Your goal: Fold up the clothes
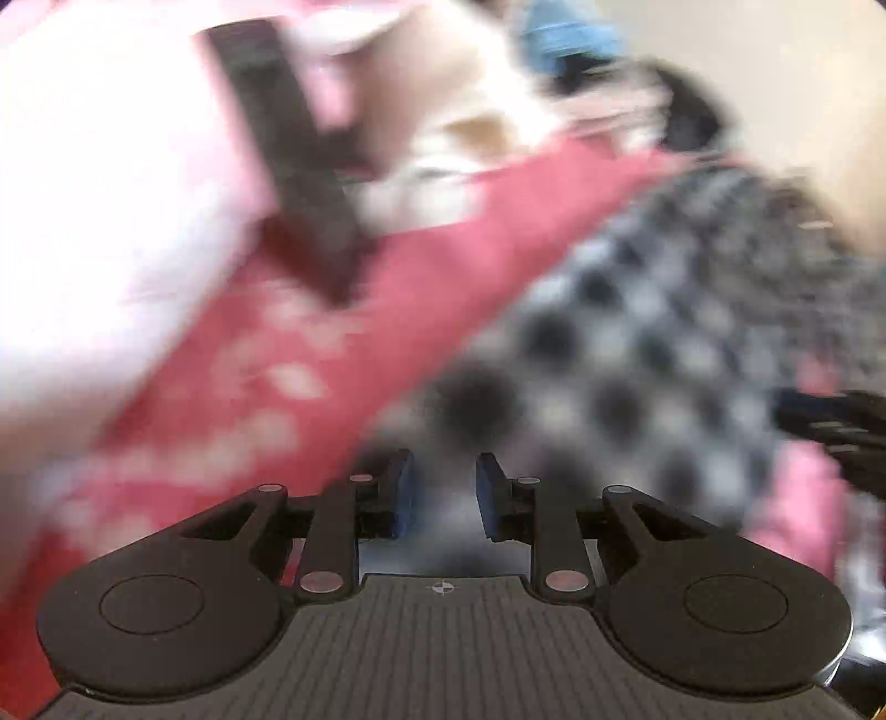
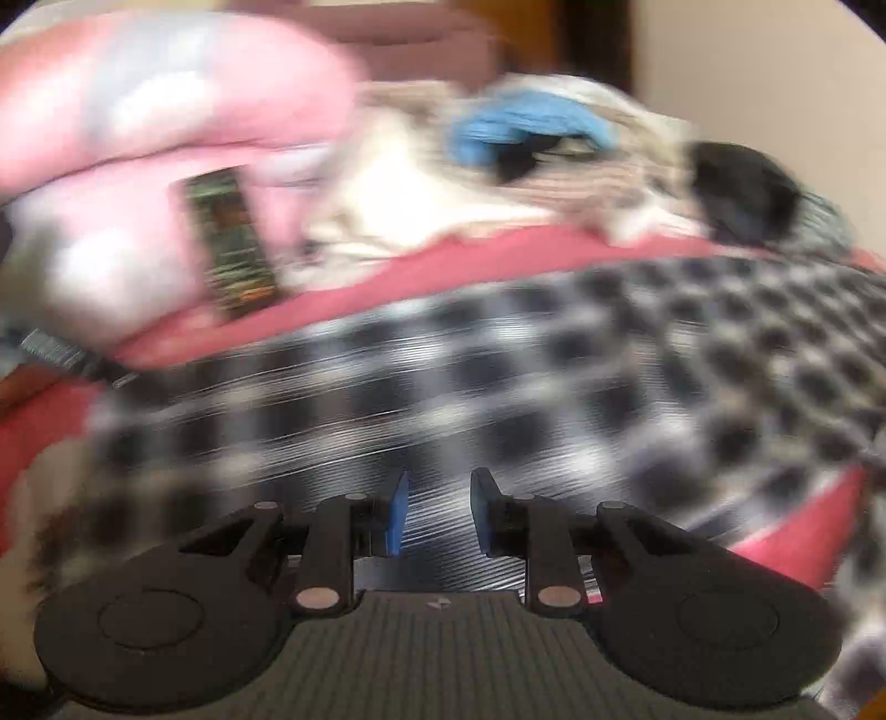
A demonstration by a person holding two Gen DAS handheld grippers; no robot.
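Blur is smearing nearly everything in the left wrist view, though the main shapes are still reading. The left gripper (image 1: 443,498) is sitting low in the picture with its blue pads (image 1: 407,501) standing a little apart, and nothing is lying between them; they are pressing on no cloth. Just beyond the fingertips a black-and-white checked garment (image 1: 664,343) is spreading away to the right. Beside the checked garment, on its left, a red cloth with pale blotches (image 1: 288,354) is running as a slanting band. Past the red cloth, further from the checked garment, a pink mass (image 1: 99,183) is filling the upper left, with a dark strap (image 1: 288,155) crossing it. Behind the checked garment a heap of pale clothes (image 1: 443,127) is lying with a blue piece (image 1: 565,39) on top and a black piece (image 1: 692,116) beside that. At the right edge, alongside the checked garment, something dark is poking in; I cannot tell what it is.

In the right wrist view the right gripper (image 2: 437,512) is likewise showing a gap between its blue pads (image 2: 396,515), and they are clamping nothing. The checked garment (image 2: 498,376) is lying directly in front of and under the fingertips, streaked by blur. Along its far edge the red cloth (image 2: 443,271) is showing as a curved band. Beyond that, the pink mass (image 2: 138,138) with the dark strap (image 2: 232,243) is sitting to the left, and the pale heap (image 2: 498,188) with its blue piece (image 2: 526,127) and black piece (image 2: 742,188) is rising behind.
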